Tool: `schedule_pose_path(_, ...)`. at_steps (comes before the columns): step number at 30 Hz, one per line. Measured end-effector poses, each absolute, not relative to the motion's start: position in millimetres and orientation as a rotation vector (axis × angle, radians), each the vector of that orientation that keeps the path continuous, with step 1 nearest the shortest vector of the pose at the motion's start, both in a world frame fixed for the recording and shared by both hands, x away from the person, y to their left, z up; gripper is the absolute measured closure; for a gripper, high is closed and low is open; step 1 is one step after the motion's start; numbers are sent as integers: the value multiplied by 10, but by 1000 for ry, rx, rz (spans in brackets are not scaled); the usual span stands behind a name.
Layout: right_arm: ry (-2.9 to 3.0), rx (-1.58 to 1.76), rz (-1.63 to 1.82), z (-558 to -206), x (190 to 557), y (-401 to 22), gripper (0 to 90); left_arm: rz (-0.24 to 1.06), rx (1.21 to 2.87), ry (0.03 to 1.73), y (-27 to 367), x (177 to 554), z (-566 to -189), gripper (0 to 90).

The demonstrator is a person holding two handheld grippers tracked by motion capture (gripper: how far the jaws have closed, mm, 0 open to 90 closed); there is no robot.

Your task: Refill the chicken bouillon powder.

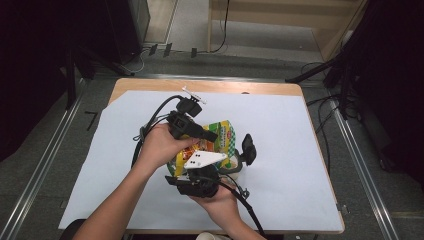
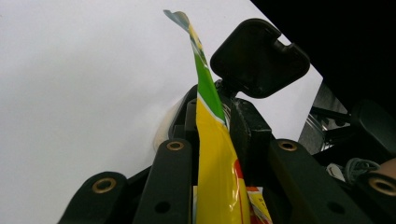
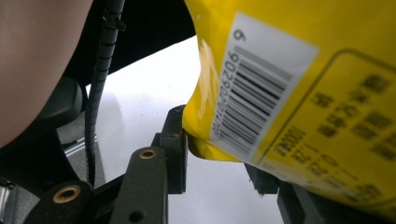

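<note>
A yellow and green snack bag (image 1: 223, 134) hangs above the middle of the table between both grippers. My left gripper (image 1: 210, 136) reaches in from the left and is shut on the bag's thin edge (image 2: 212, 154), which stands upright between its jaws. My right gripper (image 1: 235, 161), with its grey plate (image 1: 202, 159) on top, comes from below. The right gripper view has the bag's barcode side (image 3: 299, 93) wedged between the jaws, and the left pad (image 3: 176, 140) presses on a bottom corner. One black pad (image 2: 259, 58) of the right gripper shows beyond the bag. Something pale and round (image 1: 234, 165) lies under the bag.
A white paper sheet (image 1: 280, 125) covers most of the wooden table (image 1: 210, 86). Cables trail from both grippers across the sheet. Black stands and wires (image 1: 345, 75) crowd the floor at the right. A white cup rim (image 1: 207, 236) sits at the near edge.
</note>
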State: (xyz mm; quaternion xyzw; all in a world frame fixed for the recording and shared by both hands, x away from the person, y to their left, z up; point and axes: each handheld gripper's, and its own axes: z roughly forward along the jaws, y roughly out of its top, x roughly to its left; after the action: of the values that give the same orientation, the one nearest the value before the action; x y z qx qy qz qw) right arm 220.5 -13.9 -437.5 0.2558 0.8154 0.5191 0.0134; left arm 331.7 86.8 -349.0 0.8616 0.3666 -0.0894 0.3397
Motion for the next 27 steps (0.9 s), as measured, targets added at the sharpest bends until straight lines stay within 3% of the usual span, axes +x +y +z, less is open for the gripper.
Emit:
schedule_pose_path(21,2508,811,1685,-4341,2196,-180,649,-234,2204,935,879,3267,-3396,729)
schedule_pose_path(27,2526,829,1674,-4354,2218,-177,648,-219,2221,942,857,3282,-3432,750)
